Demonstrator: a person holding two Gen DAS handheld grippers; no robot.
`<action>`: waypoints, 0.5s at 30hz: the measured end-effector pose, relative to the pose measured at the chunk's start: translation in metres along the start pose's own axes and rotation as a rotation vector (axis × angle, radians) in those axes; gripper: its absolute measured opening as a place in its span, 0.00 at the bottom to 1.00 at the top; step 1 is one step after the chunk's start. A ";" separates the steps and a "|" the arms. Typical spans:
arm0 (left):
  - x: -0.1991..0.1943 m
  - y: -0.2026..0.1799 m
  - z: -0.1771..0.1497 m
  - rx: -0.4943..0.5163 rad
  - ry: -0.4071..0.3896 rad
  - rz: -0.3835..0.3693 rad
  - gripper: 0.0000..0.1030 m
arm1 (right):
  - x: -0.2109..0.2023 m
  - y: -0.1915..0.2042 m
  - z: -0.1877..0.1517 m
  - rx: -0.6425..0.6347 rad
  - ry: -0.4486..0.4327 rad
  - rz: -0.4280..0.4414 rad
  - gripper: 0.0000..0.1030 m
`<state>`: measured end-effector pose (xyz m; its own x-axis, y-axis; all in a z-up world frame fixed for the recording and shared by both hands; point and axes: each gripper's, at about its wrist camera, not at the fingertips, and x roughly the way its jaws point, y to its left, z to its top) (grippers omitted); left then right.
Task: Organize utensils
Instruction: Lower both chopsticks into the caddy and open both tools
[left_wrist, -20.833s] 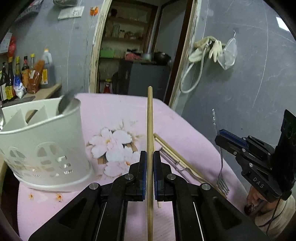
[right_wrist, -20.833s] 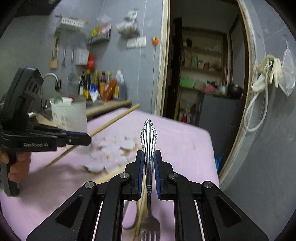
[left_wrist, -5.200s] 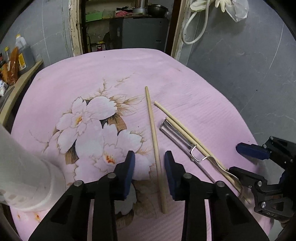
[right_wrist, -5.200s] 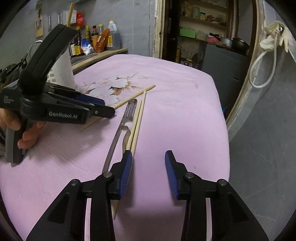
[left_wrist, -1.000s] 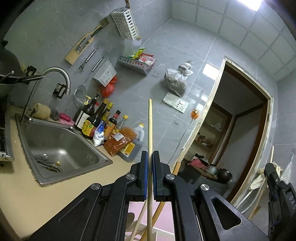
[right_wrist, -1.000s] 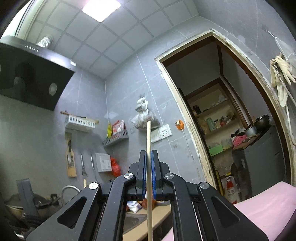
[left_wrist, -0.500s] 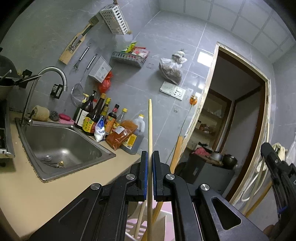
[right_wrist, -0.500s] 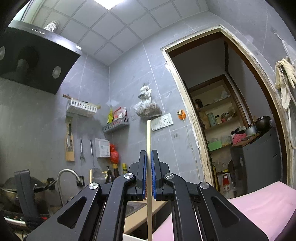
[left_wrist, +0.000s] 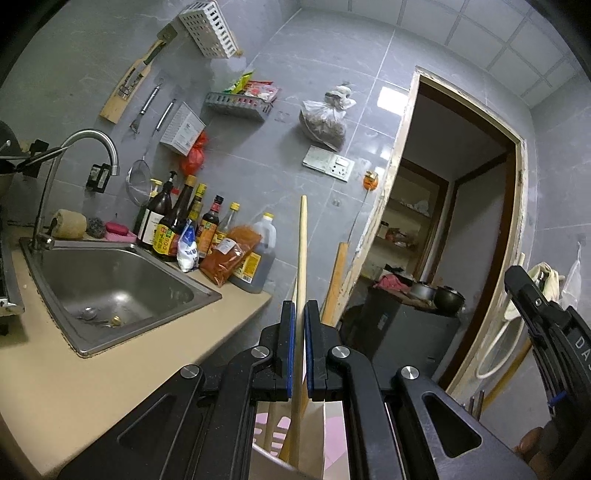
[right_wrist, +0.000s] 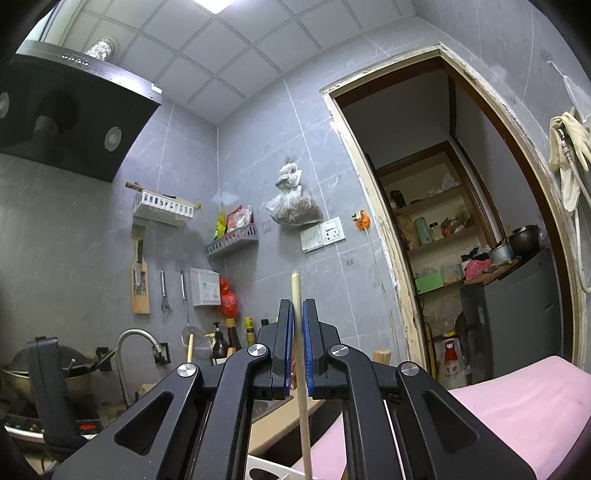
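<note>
My left gripper (left_wrist: 300, 314) is shut on a wooden chopstick (left_wrist: 302, 258) held upright, its lower end going down into the white utensil holder (left_wrist: 334, 432) just below the jaws, where other chopsticks stand. My right gripper (right_wrist: 298, 314) is shut on another wooden chopstick (right_wrist: 295, 291), also upright, its lower end above the white holder's rim (right_wrist: 266, 469). The right gripper's body shows at the right of the left wrist view (left_wrist: 546, 332); the left gripper's body shows at the left of the right wrist view (right_wrist: 51, 391).
A steel sink (left_wrist: 107, 284) with a tap (left_wrist: 85, 147) sits in the beige counter (left_wrist: 74, 391). Sauce bottles (left_wrist: 207, 236) line the wall. The pink table (right_wrist: 517, 410) lies at right, a doorway (right_wrist: 461, 240) behind it.
Both grippers have tilted and sunk a little with their chopsticks. The sink, counter and holder now fill more of the left view, and the holder's rim shows in the right view.
</note>
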<state>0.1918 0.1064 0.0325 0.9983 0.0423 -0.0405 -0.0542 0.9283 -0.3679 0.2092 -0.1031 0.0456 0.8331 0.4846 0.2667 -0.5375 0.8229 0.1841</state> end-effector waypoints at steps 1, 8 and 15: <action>0.000 0.000 0.000 0.005 0.001 -0.001 0.03 | 0.000 0.000 0.000 0.000 0.002 0.001 0.04; -0.005 -0.004 0.000 0.034 -0.007 -0.007 0.08 | 0.000 0.000 0.000 0.000 -0.001 -0.004 0.06; -0.009 -0.006 0.008 0.035 -0.008 -0.027 0.28 | -0.002 0.003 0.004 -0.002 -0.006 -0.009 0.22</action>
<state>0.1838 0.1037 0.0425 0.9995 0.0205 -0.0232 -0.0271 0.9413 -0.3364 0.2053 -0.1031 0.0491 0.8371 0.4755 0.2706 -0.5299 0.8277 0.1847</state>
